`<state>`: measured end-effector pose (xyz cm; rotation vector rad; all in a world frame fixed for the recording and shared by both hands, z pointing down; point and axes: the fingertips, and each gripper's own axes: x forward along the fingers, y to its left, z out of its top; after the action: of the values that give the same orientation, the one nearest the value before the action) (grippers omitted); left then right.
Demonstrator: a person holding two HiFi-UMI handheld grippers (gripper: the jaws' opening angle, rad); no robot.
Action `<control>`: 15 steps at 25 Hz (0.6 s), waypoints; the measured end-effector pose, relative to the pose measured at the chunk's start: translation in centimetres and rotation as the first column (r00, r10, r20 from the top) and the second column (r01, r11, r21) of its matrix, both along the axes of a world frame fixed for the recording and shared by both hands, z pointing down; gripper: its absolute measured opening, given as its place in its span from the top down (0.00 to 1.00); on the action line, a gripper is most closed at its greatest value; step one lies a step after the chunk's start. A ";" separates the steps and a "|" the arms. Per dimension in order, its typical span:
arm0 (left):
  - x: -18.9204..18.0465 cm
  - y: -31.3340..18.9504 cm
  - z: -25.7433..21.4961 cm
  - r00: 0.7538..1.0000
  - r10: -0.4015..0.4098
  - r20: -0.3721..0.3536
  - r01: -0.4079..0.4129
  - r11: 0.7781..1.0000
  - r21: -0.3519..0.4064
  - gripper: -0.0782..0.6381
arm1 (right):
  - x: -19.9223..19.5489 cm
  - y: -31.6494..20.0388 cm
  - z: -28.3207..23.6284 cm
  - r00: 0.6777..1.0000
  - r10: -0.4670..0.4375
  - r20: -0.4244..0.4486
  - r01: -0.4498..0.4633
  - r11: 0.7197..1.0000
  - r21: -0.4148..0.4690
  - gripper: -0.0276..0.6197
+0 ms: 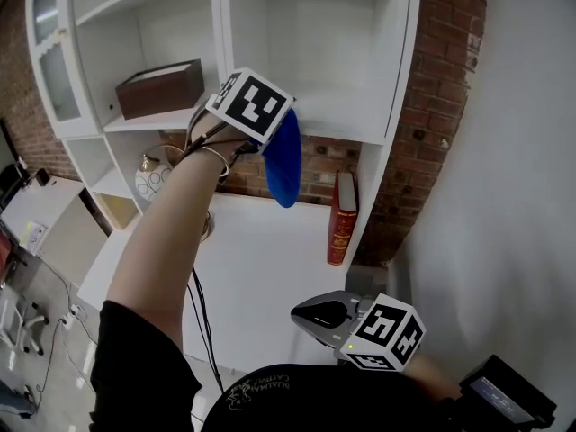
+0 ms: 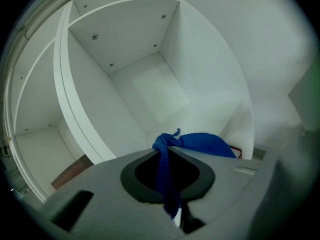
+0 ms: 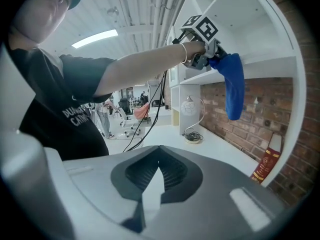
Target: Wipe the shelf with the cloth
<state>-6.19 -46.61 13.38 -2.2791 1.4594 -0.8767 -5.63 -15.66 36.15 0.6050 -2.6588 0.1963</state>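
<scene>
Left gripper clamps cloth, arm raised to shelf | right gripper closed, empty, low

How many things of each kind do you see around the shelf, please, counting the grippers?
Grippers: 2 (left gripper, right gripper)
Blue cloth: 1
Brown box: 1
Red book: 1
White globe: 1
Total: 6
</scene>
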 end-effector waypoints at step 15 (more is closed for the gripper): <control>4.1 0.2 0.6 0.999 0.043 0.003 -0.043 0.999 0.015 0.87 | 0.4 -1.2 -0.1 1.000 -0.023 0.002 0.023 1.000 -0.003 0.94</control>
<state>-2.08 -46.44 13.94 -2.2892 1.4057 -0.8528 -5.26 -16.88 36.01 0.5736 -2.6654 0.1944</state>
